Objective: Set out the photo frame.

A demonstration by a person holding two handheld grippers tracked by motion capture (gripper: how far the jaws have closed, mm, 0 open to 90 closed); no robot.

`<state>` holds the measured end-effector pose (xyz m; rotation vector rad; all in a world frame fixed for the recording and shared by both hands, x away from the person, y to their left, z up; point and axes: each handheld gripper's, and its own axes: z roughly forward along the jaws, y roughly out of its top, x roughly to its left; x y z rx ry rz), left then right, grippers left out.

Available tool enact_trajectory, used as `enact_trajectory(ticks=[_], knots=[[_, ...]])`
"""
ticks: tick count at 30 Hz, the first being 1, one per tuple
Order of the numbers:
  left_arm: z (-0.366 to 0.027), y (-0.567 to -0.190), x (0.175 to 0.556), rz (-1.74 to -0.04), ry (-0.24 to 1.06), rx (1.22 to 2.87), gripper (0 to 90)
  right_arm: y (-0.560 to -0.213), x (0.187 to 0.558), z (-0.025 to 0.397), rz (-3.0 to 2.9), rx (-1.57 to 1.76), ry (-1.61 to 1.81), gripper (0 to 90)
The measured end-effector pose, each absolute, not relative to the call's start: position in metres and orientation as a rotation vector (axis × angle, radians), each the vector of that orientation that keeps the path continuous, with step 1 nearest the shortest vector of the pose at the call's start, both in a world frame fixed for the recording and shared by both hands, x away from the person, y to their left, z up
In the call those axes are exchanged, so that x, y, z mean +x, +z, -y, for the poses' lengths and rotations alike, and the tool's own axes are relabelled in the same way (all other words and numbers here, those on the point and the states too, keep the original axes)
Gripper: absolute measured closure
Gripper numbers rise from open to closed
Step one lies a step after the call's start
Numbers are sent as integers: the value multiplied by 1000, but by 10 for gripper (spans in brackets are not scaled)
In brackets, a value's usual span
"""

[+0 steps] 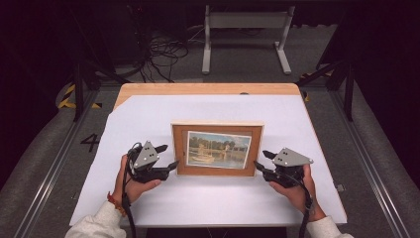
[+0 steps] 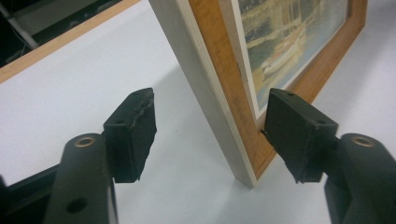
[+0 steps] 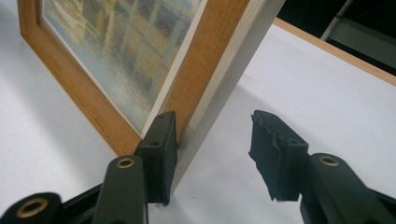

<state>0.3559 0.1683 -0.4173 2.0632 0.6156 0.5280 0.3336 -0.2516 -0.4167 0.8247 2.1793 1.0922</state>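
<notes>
Fingers (image 2: 130, 135) apart astride frame (image 1: 217, 148), white tbl (image 1: 198, 198).

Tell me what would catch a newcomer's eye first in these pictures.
First, the picture frame: a wooden frame holding a waterside painting, standing mid-table on the white sheet. Next, the left hand-held gripper and the right hand-held gripper, one at each lower corner of the frame. Both are open, with the frame's edge between their jaws.
</notes>
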Motion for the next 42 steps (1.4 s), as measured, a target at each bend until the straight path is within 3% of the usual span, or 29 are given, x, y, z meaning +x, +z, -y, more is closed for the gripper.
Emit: enact_trajectory(ticks=[7, 23, 42], knots=[[-174, -418, 354, -649, 560, 2072, 244, -414, 330, 255, -2177, 822, 1064, 464], [-188, -426, 346, -654, 558, 2103, 159, -421, 324, 259, -2228, 794, 935, 285], [-203, -436, 335, -664, 593, 2169, 143, -428, 313, 269, -2214, 808, 883, 182]])
